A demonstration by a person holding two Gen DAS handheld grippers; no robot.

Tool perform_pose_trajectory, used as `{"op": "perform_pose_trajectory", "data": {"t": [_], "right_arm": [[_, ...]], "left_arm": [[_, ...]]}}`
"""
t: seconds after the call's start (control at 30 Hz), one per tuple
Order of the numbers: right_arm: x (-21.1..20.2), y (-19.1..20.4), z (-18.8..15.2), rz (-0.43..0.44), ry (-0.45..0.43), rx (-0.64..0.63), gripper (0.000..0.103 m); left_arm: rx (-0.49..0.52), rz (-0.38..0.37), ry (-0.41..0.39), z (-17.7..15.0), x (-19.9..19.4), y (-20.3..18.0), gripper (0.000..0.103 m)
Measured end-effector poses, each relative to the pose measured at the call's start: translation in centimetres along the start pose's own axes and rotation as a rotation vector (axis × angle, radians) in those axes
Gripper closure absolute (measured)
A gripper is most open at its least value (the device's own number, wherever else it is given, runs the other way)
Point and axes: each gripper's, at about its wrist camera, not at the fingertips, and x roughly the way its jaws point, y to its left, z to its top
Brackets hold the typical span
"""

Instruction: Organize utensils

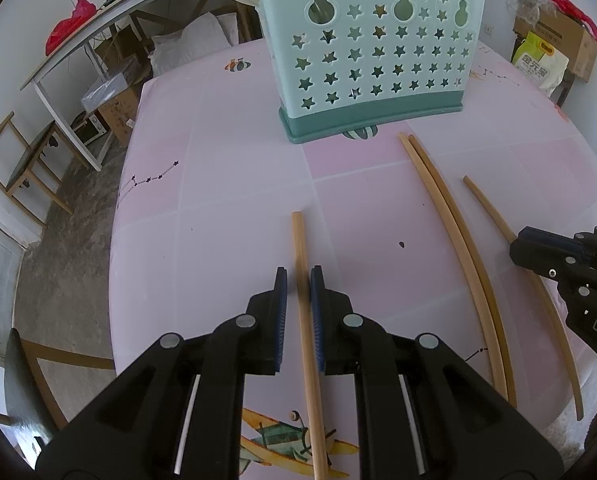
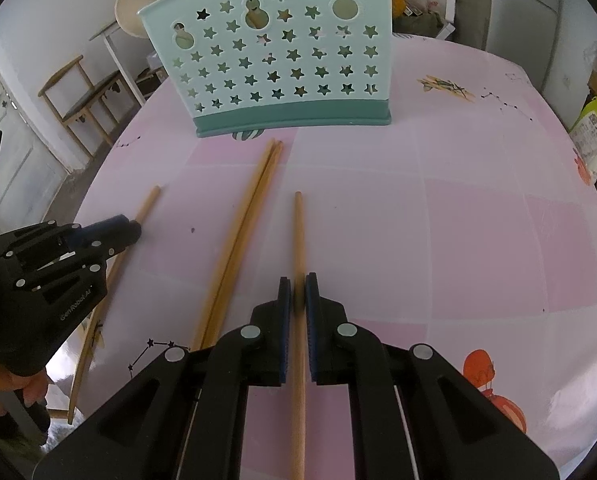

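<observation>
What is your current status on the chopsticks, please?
Left gripper shut on one chopstick, right gripper on another. Loose pair on table. Holder ahead, path clear.

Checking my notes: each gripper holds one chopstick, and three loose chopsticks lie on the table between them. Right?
Not quite: only two loose chopsticks lie side by side between them, as the right wrist view shows. The left gripper and right gripper each hold one chopstick.

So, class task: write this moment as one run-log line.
left gripper: shut on chopstick | right gripper: shut on another chopstick | chopstick pair: on table | holder: upright
</observation>
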Motion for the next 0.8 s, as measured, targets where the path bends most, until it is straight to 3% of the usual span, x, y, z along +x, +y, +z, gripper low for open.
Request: {"op": "perform_pose_trajectory", "data": {"t": [0.8], "right_arm": [[-0.02, -0.16, -0.01, 0.014, 0.001, 0.016, 0.095]], "left_arm": [[0.006, 0.009, 0.000, 0.14, 0.07, -0.28, 0.092]]}}
